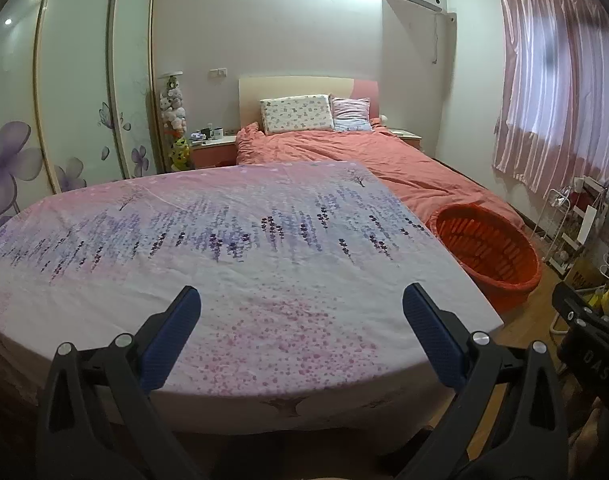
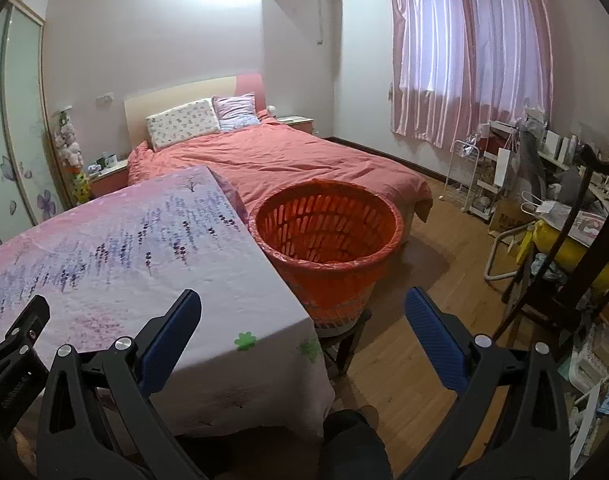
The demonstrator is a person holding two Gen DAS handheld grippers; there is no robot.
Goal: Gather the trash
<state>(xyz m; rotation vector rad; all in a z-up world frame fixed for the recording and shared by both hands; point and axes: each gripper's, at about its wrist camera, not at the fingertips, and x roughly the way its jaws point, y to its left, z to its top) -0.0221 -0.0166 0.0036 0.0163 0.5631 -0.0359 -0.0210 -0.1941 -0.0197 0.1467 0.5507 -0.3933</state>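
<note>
Bed [image 2: 288,160]: coral duvet, two pillows at the headboard, beyond the table
Table [image 1: 232,248]: covered with a lavender-print cloth, its far corner against the foot of the bed
Basket [image 2: 328,236]: orange slatted trash basket with an orange liner, on a low stand just beside the table's right edge, in front of the bed
Left gripper [image 1: 302,308]: blue-padded fingers spread wide over the table's near part, grasping nothing
Right gripper [image 2: 303,312]: released, fingers wide apart, straddling the table's right corner near the basket
</note>
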